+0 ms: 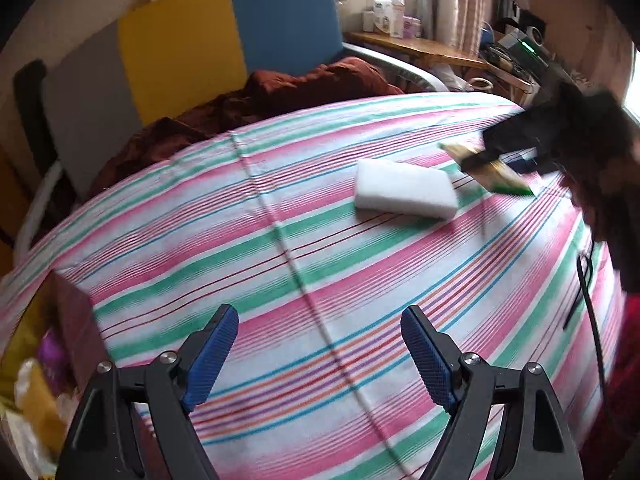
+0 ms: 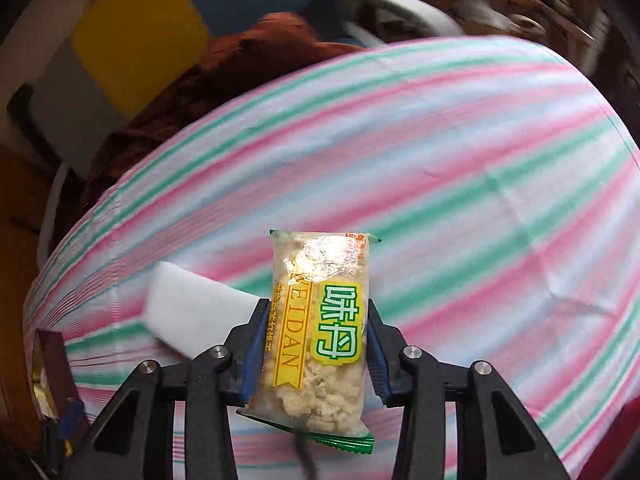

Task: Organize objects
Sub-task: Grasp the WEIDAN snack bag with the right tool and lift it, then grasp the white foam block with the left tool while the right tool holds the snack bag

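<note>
The right gripper (image 2: 316,336) was clamped on a snack packet (image 2: 320,332), its blue pads pressing the wrapper from both sides near the lower half, so that the packet stood up between the fingers with its top seal free above them. In the left wrist view the same packet (image 1: 492,170) appeared blurred at the far right, held over the striped bedsheet (image 1: 280,240) just beyond a white sponge block (image 1: 406,194) that lay flat on the cloth. The left gripper (image 1: 320,360) hung with its jaws wide apart and nothing between them, well short of the sponge. At the left edge of that view a cardboard box (image 1: 76,332) with wrappers in it looked like the likely destination, though this was only a judgement. The main risk lay in the grip: the wrapper was glossy and the contents crumbly, so a quick swing could let the packet slide out, while squeezing harder could crush what was inside. The soft, bulging bed could also let the sponge shift if brushed.
</note>
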Tool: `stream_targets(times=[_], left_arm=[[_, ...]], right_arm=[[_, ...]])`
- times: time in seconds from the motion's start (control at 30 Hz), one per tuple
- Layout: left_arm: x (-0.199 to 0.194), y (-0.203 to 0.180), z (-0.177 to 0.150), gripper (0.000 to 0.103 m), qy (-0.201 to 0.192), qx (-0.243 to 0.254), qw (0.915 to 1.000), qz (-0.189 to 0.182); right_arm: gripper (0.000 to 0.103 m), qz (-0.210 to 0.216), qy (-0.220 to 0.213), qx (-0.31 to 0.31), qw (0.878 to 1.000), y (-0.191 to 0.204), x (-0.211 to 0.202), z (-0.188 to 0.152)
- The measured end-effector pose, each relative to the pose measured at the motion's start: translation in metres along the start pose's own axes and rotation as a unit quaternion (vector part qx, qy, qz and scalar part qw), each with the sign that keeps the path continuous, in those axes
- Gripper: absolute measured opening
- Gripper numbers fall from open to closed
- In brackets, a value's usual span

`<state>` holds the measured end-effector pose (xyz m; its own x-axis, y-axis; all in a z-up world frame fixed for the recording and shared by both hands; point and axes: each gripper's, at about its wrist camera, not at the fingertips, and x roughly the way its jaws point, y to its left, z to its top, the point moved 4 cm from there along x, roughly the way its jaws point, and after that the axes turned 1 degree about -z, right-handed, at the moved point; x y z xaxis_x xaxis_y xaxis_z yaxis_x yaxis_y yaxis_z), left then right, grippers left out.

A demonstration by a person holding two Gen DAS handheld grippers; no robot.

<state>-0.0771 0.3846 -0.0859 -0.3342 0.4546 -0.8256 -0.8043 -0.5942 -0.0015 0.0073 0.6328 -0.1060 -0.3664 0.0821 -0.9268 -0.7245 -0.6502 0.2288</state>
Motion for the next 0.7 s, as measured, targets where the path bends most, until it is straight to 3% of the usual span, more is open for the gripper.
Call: stream_targets(times=[0.13,0.27,0.4,0.6,0.7], left_arm=[[0.015,-0.011,0.020,0.084,0.036,-0.027,0.9982,-0.040],[0.033,-0.024,0.044,0.083,0.076,-0.098,0.9877,-0.096],[0.052,-0.039,0.069,0.082,0.092,-0.136,0.9809,-0.104],[0.089,-0.045,0.096,0.083,0.120,-0.202,0.9679,-0.088],[0.099,-0.043,0.106,0.088,0.120,-0.223,0.9651,-0.068]], right_arm=[[0.043,0.006,0.004,0.050,0.999,-0.031,-0.001,-0.007],[0.043,0.014,-0.036,0.038,0.999,-0.028,-0.020,0.001],[0.043,0.020,-0.056,0.046,0.997,-0.031,-0.033,0.002],[0.043,0.048,-0.072,0.063,0.994,-0.030,-0.041,0.018],[0.044,0.056,-0.073,0.063,0.994,-0.026,-0.041,0.016]])
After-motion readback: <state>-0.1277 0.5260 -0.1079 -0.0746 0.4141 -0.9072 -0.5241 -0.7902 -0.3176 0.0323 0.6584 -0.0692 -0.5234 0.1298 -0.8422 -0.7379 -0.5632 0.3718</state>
